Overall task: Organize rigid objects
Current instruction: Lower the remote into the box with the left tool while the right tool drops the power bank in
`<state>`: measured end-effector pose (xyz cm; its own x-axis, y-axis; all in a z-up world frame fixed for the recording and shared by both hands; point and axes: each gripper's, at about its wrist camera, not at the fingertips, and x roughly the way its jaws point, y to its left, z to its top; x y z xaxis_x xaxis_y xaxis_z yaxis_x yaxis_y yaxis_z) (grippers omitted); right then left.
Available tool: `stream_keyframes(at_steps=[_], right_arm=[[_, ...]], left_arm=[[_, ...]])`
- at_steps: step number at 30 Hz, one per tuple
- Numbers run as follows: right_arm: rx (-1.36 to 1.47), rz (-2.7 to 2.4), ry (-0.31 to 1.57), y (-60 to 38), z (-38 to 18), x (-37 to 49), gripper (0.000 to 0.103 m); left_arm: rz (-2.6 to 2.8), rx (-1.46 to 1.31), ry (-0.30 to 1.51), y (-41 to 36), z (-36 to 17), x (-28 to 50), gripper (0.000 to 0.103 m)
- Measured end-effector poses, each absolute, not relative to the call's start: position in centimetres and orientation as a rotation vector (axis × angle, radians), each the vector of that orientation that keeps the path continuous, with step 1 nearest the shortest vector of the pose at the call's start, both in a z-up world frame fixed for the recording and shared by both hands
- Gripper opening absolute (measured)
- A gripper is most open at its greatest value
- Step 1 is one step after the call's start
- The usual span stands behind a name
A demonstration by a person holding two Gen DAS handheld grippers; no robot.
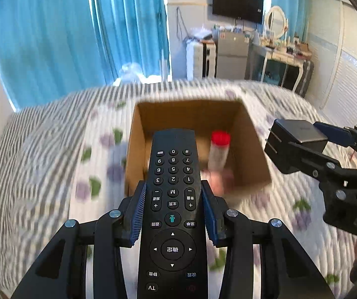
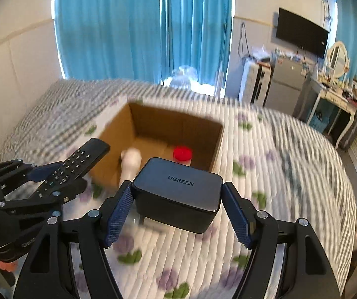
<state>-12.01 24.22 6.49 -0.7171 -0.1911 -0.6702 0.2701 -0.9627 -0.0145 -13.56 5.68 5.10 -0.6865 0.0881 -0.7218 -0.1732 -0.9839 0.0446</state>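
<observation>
Left tongs (image 1: 173, 211): in my left hand, blue pads pressed on both long edges of the remote (image 1: 173, 199); I grip it about halfway along, keypad up, its far end reaching over the near rim of the box (image 1: 250, 134).
Right tongs (image 2: 177, 206): in my right hand, pads clamped on the two short sides of the charger (image 2: 178, 194), so the jaws stand fairly wide around it.
Remote: black, number keys toward the far end, arrow ring toward me; off the bed, carried in the air. From the right camera it shows at the left, slanting toward the box's near left corner.
Charger: dark grey block, UGREEN printed on top; from the left camera its prongs (image 1: 274, 138) point toward the box, just beside the box's right wall and above it.
Box: brown cardboard, open top, sitting on the bed (image 2: 290, 174), straight ahead of both tongs.
In the box: a clear tube with a red cap (image 1: 220, 138), leaning on the floor of the box, and something pale pink (image 2: 131, 162) beside it, too blurred to name.
Bed: white quilt with purple and green print, striped at the edges.
Beyond: blue curtains (image 2: 108, 25); a wall TV (image 1: 237, 5); a dresser with a round mirror (image 1: 275, 21).
</observation>
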Motion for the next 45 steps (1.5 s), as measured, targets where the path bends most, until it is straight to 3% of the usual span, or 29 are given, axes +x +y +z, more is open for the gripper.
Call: stream_keyframes(at_steps=[6, 13, 22, 26, 37, 45], right_arm=[[0.978, -2.708, 0.163, 24.1, 8.7, -17.2, 0.072], [0.998, -2.704, 0.151, 24.2, 6.7, -23.4, 0.072], [1.024, -2.676, 0.147, 24.7, 4.0, -25.7, 0.072], [1.029, -2.675, 0.156, 24.8, 3.9, -25.2, 0.072], [1.141, -2.627, 0.149, 22.9, 1.9, -21.6, 0.072], [1.231, -2.619, 0.131, 22.2, -1.7, -21.2, 0.072]], left_arm=[[2.758, -1.121, 0.134, 6.5, 4.6, -20.3, 0.042], [2.725, -1.214, 0.179, 8.9, -0.5, -25.4, 0.042], [2.697, -1.290, 0.214, 9.4, -3.9, -25.7, 0.044], [2.715, -1.236, 0.192, 8.4, -2.2, -24.3, 0.055], [2.813, -1.178, 0.151, 4.0, 1.7, -19.0, 0.055], [2.830, -1.199, 0.119, 2.5, 0.1, -17.5, 0.055]])
